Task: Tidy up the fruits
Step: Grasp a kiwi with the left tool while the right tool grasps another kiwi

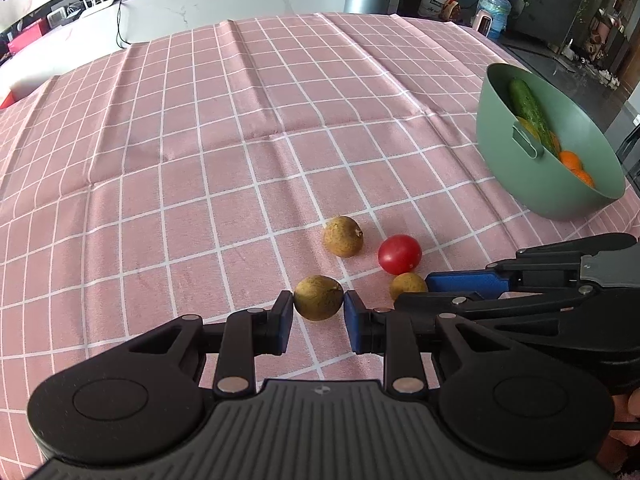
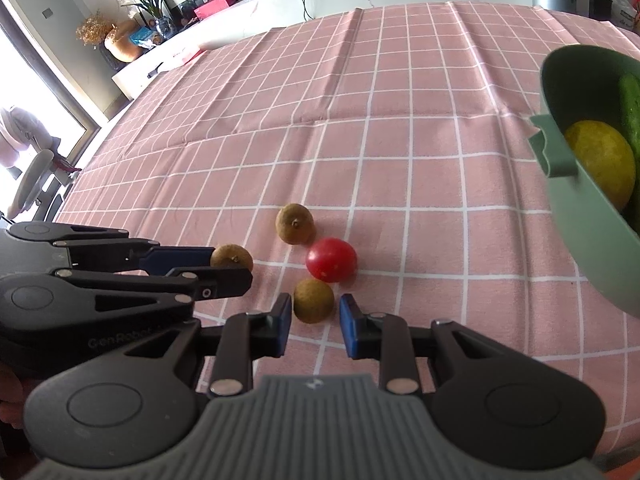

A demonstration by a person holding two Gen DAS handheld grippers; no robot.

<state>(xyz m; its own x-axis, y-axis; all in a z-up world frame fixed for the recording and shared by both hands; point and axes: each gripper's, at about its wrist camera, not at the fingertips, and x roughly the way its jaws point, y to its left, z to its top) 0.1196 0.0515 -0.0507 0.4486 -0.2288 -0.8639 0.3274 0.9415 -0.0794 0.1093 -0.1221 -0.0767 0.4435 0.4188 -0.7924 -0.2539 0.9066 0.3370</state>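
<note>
Three brown longans and a red cherry tomato (image 1: 400, 254) (image 2: 331, 260) lie close together on the pink checked cloth. My left gripper (image 1: 318, 299) (image 2: 232, 270) is shut on the larger longan (image 1: 319, 296) (image 2: 232, 256), with a blue pad against each side. My right gripper (image 2: 316, 302) (image 1: 411, 291) comes in from the right and is shut on the smaller longan (image 2: 313, 300) (image 1: 406, 285), just in front of the tomato. The third longan (image 1: 343, 236) (image 2: 295, 224) lies free behind them. Both held fruits rest on the cloth.
A green bowl (image 1: 520, 176) (image 2: 592, 248) stands at the right of the table, holding a cucumber (image 1: 528, 108), oranges (image 1: 570, 160) and a yellow fruit (image 2: 600, 160). The two grippers sit side by side, nearly touching. A white counter runs behind the table.
</note>
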